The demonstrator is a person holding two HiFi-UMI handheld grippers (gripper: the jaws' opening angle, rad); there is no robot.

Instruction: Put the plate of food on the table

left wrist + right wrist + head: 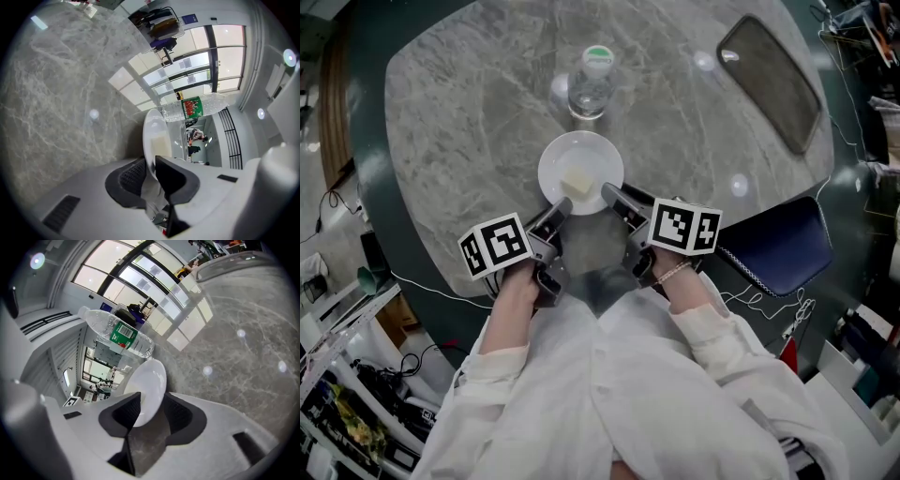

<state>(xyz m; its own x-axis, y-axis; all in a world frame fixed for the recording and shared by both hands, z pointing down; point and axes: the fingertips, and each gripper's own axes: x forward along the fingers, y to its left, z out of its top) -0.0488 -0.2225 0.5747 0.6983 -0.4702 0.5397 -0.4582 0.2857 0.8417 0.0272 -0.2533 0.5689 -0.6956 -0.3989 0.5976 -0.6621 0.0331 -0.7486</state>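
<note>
A round white plate (592, 157) lies on the grey marble table (459, 112) with a pale block of food (577, 182) on it. My left gripper (563, 207) is at the plate's near-left rim, and the left gripper view shows the plate (152, 131) pinched at its rim between the pads of my left gripper (149, 162), food (161, 143) beyond. My right gripper (610, 194) is at the near-right rim. In the right gripper view the plate (151, 376) has its rim between the spread jaws of my right gripper (152, 402), with a gap beside it.
A clear water bottle (591, 81) with a green cap stands just past the plate, also seen as a bottle (120, 334) lying across the right gripper view. A dark oblong tray (771, 81) sits at the table's far right. A blue chair (780, 246) stands to my right.
</note>
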